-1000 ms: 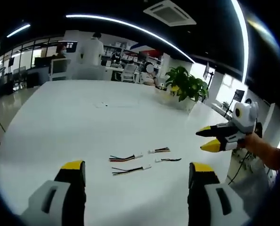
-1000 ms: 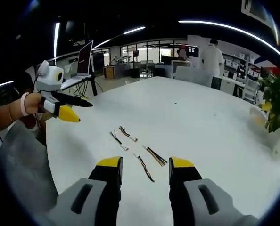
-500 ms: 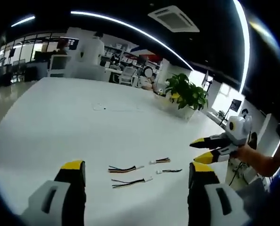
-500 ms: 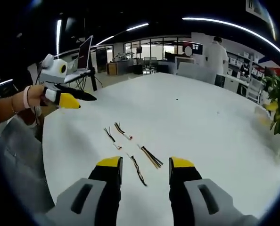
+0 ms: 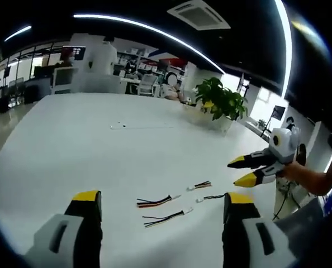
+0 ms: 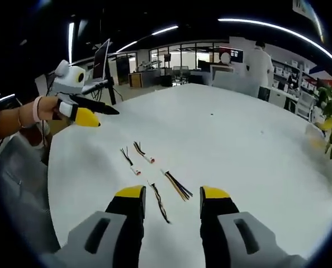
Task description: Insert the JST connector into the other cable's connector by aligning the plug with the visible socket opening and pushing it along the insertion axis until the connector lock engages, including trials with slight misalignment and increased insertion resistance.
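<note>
Left tool: your left tool hangs over the near edge of the white table, its yellow-tipped jaws wide apart and holding nothing. In the right gripper view the same tool enters from the left, gripped by your hand with a band on the wrist, above the table's left edge.

Right tool: your right tool also hovers with jaws apart and empty, just short of the cables. In the left gripper view it comes in from the right, held off the table's right side.

Cables: four short cable pieces lie loose on the table between the two tools, touched by neither. In the left gripper view, a multicolour lead with a white connector and a second lead just nearer you lie to the left; two shorter pigtails and lie to the right, their white ends facing the first pair across a small gap. In the right gripper view, the same four show as two short pieces farther out and two longer ones near your jaws.

Mating: no plug sits in any socket; all connectors lie apart.

Setting: an open office, with a potted plant at the table's far right and a person in white standing beyond the far end.
</note>
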`<state>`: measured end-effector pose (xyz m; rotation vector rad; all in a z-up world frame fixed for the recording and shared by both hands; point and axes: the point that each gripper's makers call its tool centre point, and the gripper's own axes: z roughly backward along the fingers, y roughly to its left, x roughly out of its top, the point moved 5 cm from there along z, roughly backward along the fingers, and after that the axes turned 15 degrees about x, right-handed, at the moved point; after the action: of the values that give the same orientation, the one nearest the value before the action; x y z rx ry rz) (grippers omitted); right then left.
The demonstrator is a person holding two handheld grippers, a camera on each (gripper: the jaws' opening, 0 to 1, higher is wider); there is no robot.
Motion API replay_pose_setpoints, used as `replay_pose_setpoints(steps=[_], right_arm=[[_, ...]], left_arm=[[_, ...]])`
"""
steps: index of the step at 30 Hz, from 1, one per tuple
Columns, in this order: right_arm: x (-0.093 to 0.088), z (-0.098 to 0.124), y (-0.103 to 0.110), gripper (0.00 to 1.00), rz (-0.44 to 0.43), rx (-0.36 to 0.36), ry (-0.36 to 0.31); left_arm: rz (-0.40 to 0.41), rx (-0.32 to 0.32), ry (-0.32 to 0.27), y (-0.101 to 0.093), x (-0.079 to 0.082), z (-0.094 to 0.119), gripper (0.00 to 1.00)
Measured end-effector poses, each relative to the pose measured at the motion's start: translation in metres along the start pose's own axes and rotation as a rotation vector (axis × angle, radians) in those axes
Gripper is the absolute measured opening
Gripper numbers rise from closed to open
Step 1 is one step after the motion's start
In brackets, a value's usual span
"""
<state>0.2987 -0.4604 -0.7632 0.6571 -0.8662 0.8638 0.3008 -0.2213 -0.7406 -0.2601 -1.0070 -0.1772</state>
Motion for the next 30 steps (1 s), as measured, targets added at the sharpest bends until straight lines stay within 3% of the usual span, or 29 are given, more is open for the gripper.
replay_pose_setpoints(steps=[6,14,19,30], right_arm=[[0.007,-0.005,0.002,0.35,0.047,0.015,-0.021],[0.009,-0.016,0.001,0.32,0.071,0.045,-0.016],[0.009,-0.022,-0.003,0.32,0.078,0.052,-0.017],[0.01,-0.032,-0.008,0.3,0.133,0.084,-0.025]], left_arm=[[-0.003,-0.033,-0.002,0.0,-0.002,-0.006,0.88],[-0.088,-0.053,-0.001,-0.001,-0.007,-0.022,0.87],[-0.086,-0.062,0.008,0.001,-0.01,-0.033,0.87],[-0.082,-0.108,-0.034,0.006,-0.008,-0.052,0.84]])
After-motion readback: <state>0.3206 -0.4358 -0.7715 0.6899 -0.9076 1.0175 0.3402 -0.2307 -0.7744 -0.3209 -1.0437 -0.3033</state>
